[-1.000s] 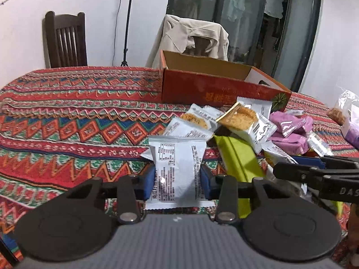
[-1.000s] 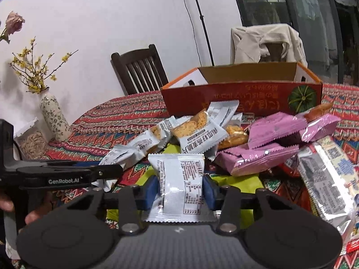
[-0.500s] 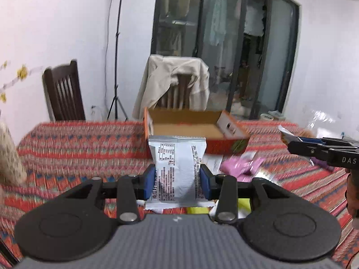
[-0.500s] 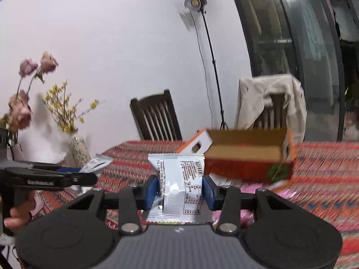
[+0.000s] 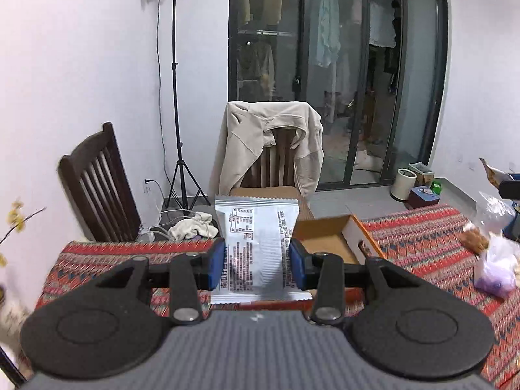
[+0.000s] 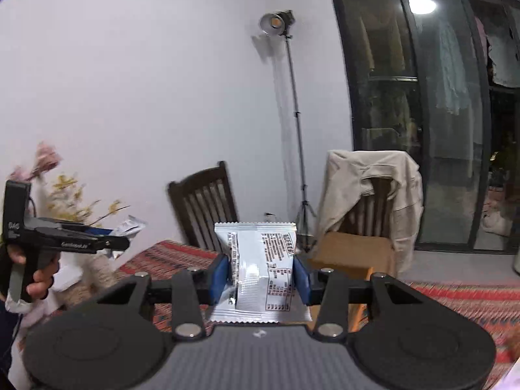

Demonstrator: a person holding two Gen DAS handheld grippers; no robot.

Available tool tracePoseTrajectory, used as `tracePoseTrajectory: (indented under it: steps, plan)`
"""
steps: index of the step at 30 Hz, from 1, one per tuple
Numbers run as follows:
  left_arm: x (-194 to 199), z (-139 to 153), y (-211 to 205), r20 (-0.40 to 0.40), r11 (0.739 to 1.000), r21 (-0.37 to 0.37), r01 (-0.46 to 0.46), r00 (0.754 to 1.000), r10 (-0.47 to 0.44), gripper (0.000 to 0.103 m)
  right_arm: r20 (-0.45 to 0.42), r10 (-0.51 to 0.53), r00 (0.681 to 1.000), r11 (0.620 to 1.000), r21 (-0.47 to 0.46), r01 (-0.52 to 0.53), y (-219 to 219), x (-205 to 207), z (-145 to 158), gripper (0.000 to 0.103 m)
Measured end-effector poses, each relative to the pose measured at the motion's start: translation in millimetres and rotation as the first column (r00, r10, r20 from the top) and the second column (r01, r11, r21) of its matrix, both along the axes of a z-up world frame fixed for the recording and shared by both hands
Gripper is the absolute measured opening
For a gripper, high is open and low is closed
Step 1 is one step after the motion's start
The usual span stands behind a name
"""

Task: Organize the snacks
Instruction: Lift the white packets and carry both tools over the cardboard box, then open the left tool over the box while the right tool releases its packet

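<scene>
My left gripper [image 5: 257, 266] is shut on a silver snack packet [image 5: 256, 247], held upright and raised above the table. The open cardboard box [image 5: 328, 237] lies just beyond and below it. My right gripper [image 6: 261, 276] is shut on another silver snack packet [image 6: 260, 269], also held high, with the box [image 6: 351, 253] behind it to the right. The left gripper shows in the right wrist view [image 6: 107, 243], held in a hand at the far left. The snack pile is out of view except for bagged snacks [image 5: 490, 256] at the right edge.
The table has a red patterned cloth [image 5: 422, 237]. Behind it stand a dark wooden chair [image 5: 97, 188], a chair draped with a beige jacket [image 5: 269, 143] and a light stand [image 5: 177, 97]. A vase of flowers [image 6: 65, 214] stands at the table's left.
Both grippers have risen from the snack pile and moved toward the cardboard box, each still holding its silver packet. The pile has dropped out of view.
</scene>
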State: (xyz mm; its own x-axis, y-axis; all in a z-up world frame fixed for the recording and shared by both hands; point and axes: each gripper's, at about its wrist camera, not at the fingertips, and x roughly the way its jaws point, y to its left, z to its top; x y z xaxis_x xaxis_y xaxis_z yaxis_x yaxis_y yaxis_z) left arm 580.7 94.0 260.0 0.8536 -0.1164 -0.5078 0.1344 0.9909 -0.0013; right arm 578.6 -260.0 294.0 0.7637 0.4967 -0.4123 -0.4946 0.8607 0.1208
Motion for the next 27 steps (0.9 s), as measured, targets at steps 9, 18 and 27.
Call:
tracePoseTrajectory:
  steps: [9, 18, 27]
  plan:
    - [182.3, -79.5, -28.6, -0.123, 0.999, 0.044, -0.026, 0.992, 0.031, 0.042, -0.139, -0.15, 0.979, 0.976, -0.18, 0.124, 26.9, 196.5, -47.6, 0.043]
    - [296.1, -204.5, -46.0, -0.207, 0.993, 0.108, -0.041, 0.976, 0.062, 0.042, -0.26, -0.288, 0.922, 0.909, -0.378, 0.177, 70.9, 329.3, -231.0, 0.043]
    - [307.3, -241.6, -28.6, -0.274, 0.993, 0.055, -0.108, 0.954, 0.119, 0.051, -0.229, -0.314, 0.921, 0.867, -0.465, 0.179, 86.3, 338.2, -292.9, 0.05]
